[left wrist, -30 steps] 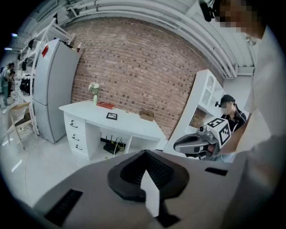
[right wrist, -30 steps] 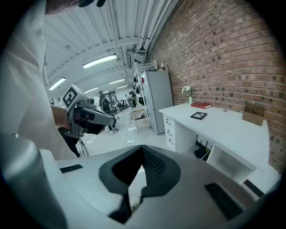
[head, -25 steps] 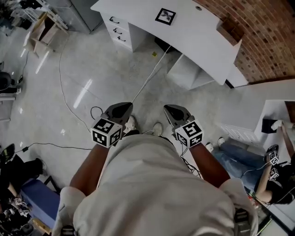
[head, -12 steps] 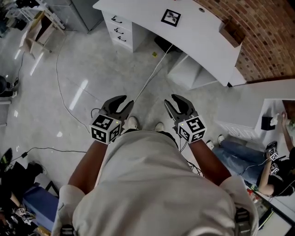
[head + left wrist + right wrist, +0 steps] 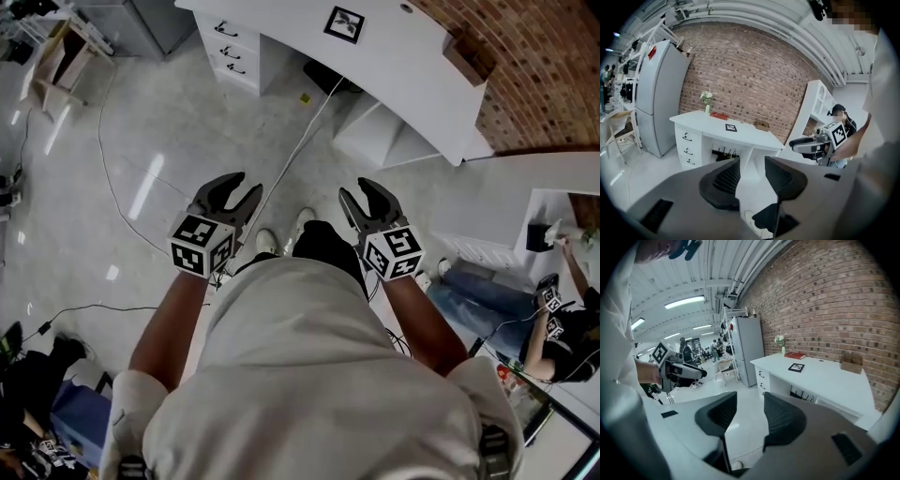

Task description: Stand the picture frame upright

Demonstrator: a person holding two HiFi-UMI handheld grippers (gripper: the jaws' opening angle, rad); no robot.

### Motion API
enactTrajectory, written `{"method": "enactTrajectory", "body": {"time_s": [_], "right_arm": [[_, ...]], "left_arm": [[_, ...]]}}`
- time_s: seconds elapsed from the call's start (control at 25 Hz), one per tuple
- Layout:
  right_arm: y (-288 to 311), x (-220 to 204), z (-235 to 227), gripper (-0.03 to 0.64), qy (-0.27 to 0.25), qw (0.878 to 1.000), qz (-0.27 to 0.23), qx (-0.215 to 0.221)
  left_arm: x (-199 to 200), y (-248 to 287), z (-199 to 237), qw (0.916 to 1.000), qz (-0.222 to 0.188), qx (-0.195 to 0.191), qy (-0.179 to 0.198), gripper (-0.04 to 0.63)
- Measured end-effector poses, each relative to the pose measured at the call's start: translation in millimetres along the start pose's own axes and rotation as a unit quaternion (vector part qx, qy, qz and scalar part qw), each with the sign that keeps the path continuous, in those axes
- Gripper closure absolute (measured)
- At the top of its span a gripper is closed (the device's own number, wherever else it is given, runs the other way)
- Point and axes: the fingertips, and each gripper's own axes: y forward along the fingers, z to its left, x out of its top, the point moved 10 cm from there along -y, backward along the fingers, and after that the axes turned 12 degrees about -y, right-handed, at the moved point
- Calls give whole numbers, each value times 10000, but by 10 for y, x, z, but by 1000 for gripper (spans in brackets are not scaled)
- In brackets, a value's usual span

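My left gripper (image 5: 240, 186) and right gripper (image 5: 360, 193) hang side by side above the floor (image 5: 169, 122). Both sets of jaws are opening, with nothing between them. The picture frame (image 5: 343, 23) lies flat on the white surface (image 5: 412, 66) at my 12 o'clock, well apart from both grippers. A small brown box (image 5: 466, 58) sits on the same surface toward 1 o'clock.
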Motion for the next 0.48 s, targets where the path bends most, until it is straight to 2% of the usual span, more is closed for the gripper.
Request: {"method": "enactTrajectory", "body": {"time_s": [0.24, 0.48], "right_arm": [[247, 10, -318, 451, 10, 10000, 67, 10], [674, 112, -932, 451, 103, 9999, -6, 122]], "left_arm": [[166, 331, 116, 9999, 53, 126, 24, 433], [527, 901, 222, 9994, 189, 286, 54, 433]]}}
